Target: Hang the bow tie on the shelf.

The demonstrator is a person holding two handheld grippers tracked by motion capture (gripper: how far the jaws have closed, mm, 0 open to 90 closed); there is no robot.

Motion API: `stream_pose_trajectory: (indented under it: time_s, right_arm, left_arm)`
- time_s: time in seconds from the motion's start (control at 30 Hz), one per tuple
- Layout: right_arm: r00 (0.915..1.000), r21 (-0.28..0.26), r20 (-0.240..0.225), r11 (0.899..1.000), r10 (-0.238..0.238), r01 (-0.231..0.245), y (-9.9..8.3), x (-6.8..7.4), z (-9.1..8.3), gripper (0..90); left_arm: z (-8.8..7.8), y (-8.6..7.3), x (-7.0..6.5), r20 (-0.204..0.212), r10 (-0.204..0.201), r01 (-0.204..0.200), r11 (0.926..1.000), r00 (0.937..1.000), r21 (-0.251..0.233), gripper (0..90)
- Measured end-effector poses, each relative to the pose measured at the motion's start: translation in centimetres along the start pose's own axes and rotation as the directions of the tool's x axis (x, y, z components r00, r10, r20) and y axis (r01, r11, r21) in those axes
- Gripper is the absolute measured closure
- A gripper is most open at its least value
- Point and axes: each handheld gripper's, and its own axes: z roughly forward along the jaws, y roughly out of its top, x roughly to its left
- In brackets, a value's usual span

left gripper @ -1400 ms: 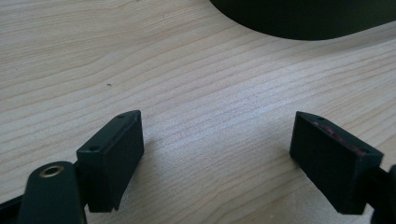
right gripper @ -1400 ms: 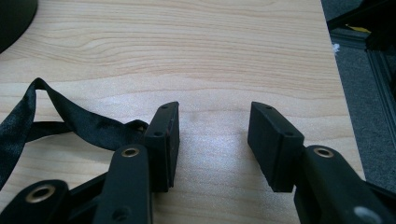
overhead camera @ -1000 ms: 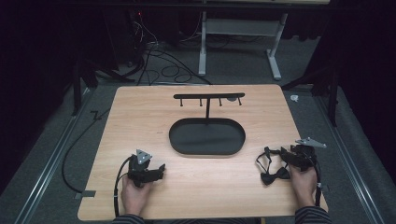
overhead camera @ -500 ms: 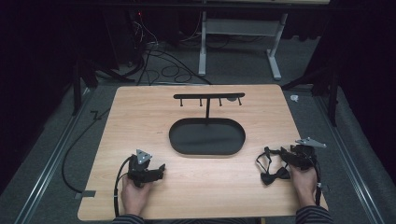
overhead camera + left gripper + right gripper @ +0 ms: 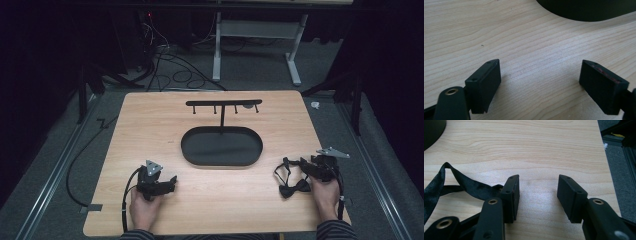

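Bow tie [image 5: 294,189]: black, lies flat on the table near the front right corner, its strap [image 5: 281,170] looping back toward the table's far edge; in the right gripper view the satin strap [image 5: 461,183] runs up to the outer side of the left jaw, touching it or just beside it, not between the jaws.
Left gripper [image 5: 171,181]: rests near the front left corner of the table [image 5: 150,130], held from the front edge by the left hand [image 5: 144,210]; jaws released, spread wide with bare wood between them in the left gripper view [image 5: 540,82].
Tray [image 5: 222,146]: black oval, at the middle of the table, well apart from both grippers; its rim [image 5: 584,15] shows at the top of the left gripper view.
Stand [image 5: 223,103]: black bar with small pegs on a thin post, rising from the tray's far rim.
Right gripper [image 5: 302,163]: near the front right corner, just beside the bow tie, held by the right hand [image 5: 326,197]; jaws released, parted over bare wood [image 5: 537,197], grasping nothing.
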Motion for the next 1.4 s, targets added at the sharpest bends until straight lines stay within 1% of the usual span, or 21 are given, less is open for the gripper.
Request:
stream_pose_trajectory:
  time_s: [0.33, 0.57, 0.73, 1.03, 1.07, 1.1, 1.4]
  right_arm:
    - [0.9996, -0.005, -0.014, 1.000, 0.027, -0.027, 0.0, -0.1, -0.4, 55.2]
    - [0.9994, -0.014, -0.021, 1.000, 0.026, -0.027, 0.1, -0.1, -0.9, 55.9]
    - [0.9988, -0.017, -0.027, 0.999, 0.041, -0.041, 0.2, -0.1, -1.4, 57.1]
    - [0.9983, -0.053, -0.047, 0.998, 0.035, -0.037, 0.4, -0.2, -2.5, 59.2]
    - [0.9977, -0.049, -0.050, 0.998, 0.046, -0.048, 0.4, -0.1, -2.7, 59.6]
    - [0.9976, -0.050, -0.053, 0.998, 0.045, -0.048, 0.3, 0.0, -2.9, 59.9]
    - [0.9970, -0.070, -0.073, 0.997, 0.027, -0.032, 0.1, 0.5, -4.1, 60.7]
  left_arm:
    - [0.0, 0.0, 0.0, -0.001, 0.000, 0.000, 1.0000, 1.0000, -0.001, 18.0]
    - [0.0, 0.0, 0.0, -0.001, -0.001, 0.001, 1.0000, 1.0000, -0.001, 18.0]
    - [0.0, 0.0, 0.0, -0.001, 0.000, 0.000, 1.0000, 1.0000, -0.001, 18.0]
    - [0.0, 0.0, 0.0, 0.000, 0.000, 0.000, 1.0000, 1.0000, 0.000, 18.0]
    - [0.0, 0.0, 0.0, 0.000, 0.000, 0.000, 1.0000, 1.0000, 0.000, 18.0]
    - [0.0, 0.0, 0.0, 0.001, 0.000, 0.000, 1.0000, 1.0000, 0.000, 18.0]
    - [0.0, 0.0, 0.0, 0.001, -0.001, 0.001, 1.0000, 1.0000, 0.000, 18.0]
